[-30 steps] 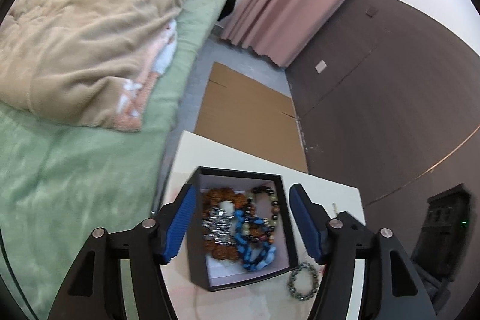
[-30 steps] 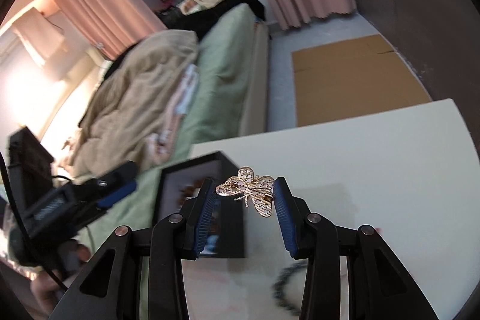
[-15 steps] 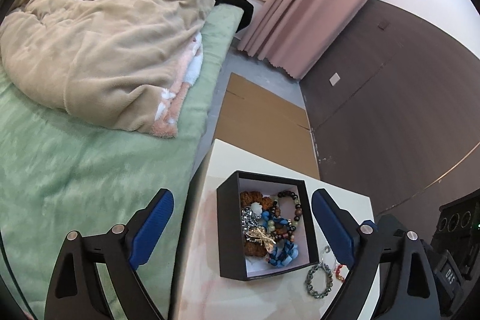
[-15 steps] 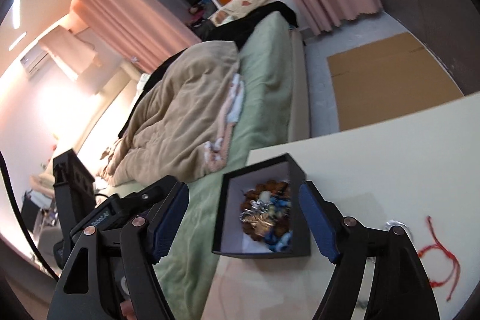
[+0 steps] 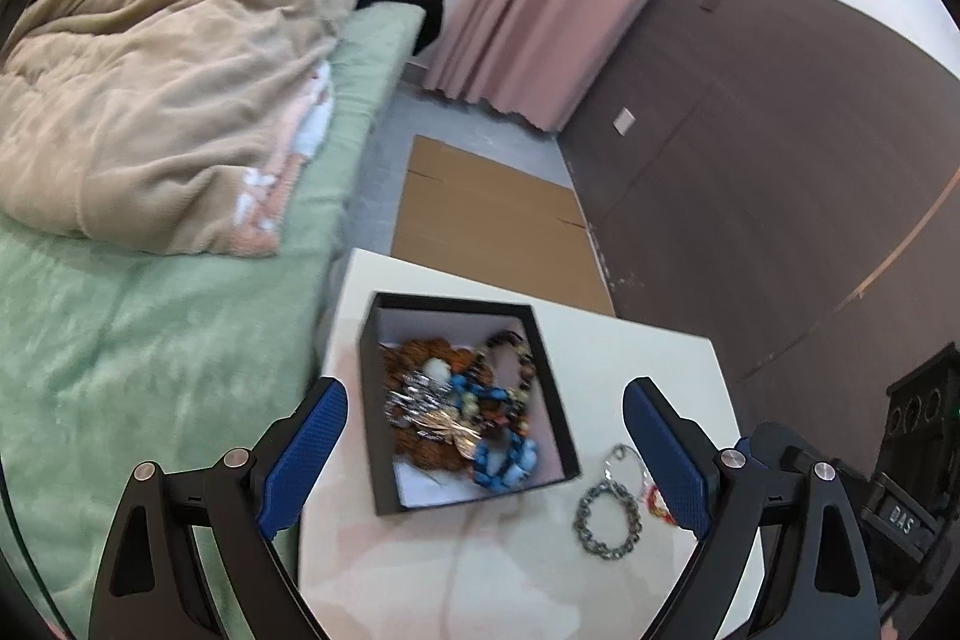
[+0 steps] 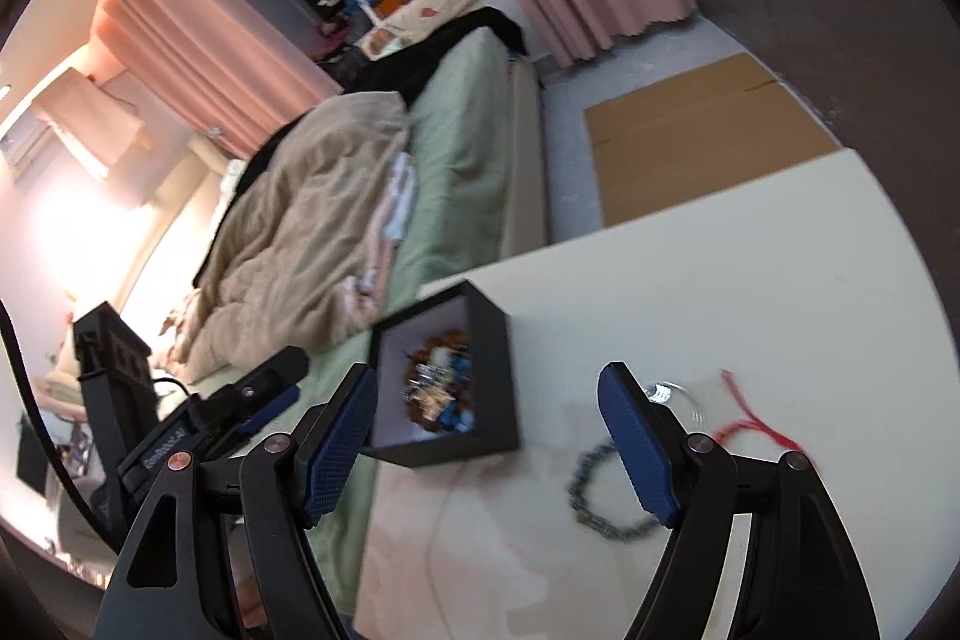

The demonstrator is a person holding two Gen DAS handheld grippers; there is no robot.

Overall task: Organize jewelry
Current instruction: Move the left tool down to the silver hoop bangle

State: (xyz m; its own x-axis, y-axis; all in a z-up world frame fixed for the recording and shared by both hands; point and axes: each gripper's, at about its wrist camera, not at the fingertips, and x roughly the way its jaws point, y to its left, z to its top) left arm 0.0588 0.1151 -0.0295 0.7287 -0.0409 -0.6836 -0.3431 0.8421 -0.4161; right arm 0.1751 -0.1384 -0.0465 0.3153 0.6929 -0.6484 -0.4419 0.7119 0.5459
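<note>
A black jewelry box [image 5: 384, 436] stands on the cream table [image 5: 480, 580], holding brown, blue and dark bead bracelets and a gold butterfly brooch [image 5: 450, 427] on top. The box shows in the right wrist view [image 6: 498, 376] too. A grey bead bracelet [image 5: 607, 519] lies on the table right of the box, with a thin silver ring [image 5: 621, 454] and a red cord [image 6: 753, 421] beside it. My left gripper [image 5: 483, 454] is open and empty above the box. My right gripper [image 6: 489, 436] is open and empty above the box's near right corner.
A bed with a green cover [image 5: 120, 370] and a beige blanket [image 5: 150, 100] runs along the table's left side. Flat cardboard [image 5: 492, 226] lies on the floor beyond the table. A dark wall [image 5: 780, 190] stands to the right.
One second ago my right gripper held the gold butterfly brooch; it opened and the brooch now lies in the box. Both grippers opened wide and drew back from the box.
</note>
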